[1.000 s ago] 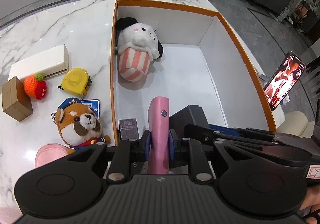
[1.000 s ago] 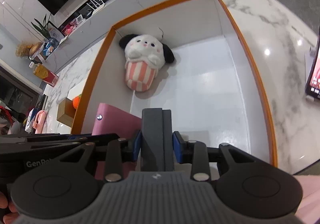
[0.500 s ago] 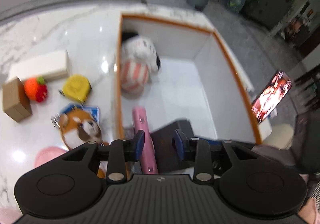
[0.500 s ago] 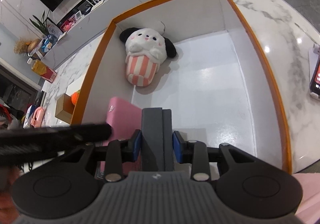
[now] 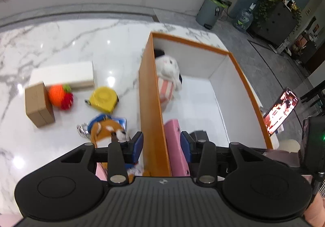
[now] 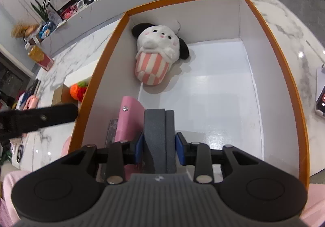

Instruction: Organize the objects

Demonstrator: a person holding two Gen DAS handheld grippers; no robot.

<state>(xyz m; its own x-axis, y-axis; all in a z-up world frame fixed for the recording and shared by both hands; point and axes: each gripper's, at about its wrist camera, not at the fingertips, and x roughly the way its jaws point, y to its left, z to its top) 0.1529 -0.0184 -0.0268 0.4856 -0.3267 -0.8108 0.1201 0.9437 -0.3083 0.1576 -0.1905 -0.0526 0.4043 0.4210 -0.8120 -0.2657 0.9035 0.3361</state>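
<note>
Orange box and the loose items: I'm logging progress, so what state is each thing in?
Orange box: open-topped.
Panda plush: lying inside.
Pink case: inside, released.
Dark grey case: clamped by right gripper.
Left gripper: jaws opening, empty.
Tape measure: outside.

Left wrist view: motion blur smears the fox plush [image 5: 107,129]; its lower body is hidden behind the gripper frame. Blue card [image 5: 119,120] under it mostly covered, print unreadable. Box wall [image 5: 151,105] hides the left side of the panda plush [image 5: 168,76]. Pink case [image 5: 174,145] bottom hidden.

Right wrist view: dark grey case [image 6: 159,137] lower end hidden; phone [image 6: 321,101] cut by the right edge.
</note>
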